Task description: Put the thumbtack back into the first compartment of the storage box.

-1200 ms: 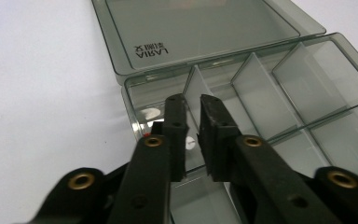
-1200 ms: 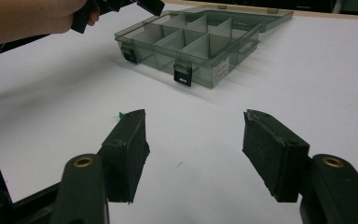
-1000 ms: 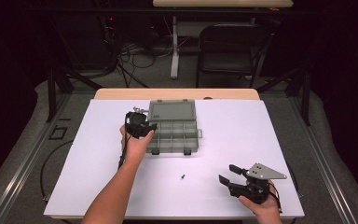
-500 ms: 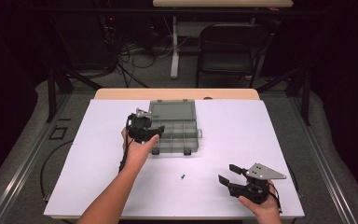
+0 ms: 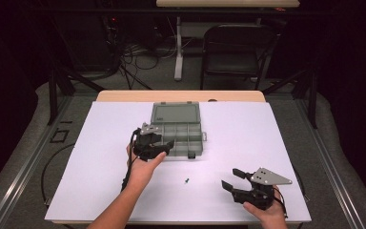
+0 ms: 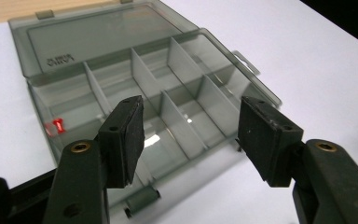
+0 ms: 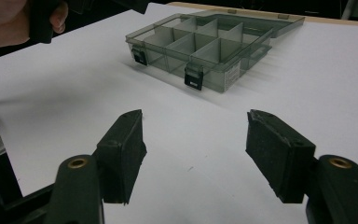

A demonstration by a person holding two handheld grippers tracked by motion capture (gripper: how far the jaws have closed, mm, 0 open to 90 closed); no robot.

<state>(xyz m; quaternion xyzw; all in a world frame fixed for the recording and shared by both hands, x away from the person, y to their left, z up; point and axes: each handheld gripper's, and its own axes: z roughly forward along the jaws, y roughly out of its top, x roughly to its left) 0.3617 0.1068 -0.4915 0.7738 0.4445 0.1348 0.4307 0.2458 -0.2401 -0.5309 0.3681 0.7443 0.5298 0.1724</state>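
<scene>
Little has moved: both tools, left tool (image 5: pixel 164 146) and right tool (image 5: pixel 232 179), stay released; the pin (image 5: pixel 187 181) near the table's front edge should be pinched squarely.

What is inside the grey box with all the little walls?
The open organizer box has one small red pushpin in a corner compartment. The other visible compartments look empty. The left gripper hides part of the near ones.

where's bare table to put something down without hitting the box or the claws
Most room is right of the box, out to the white sheet's far edge, and along the sheet's left side. Crowded: the left claw at the box front, the small pin and the right claw.
</scene>
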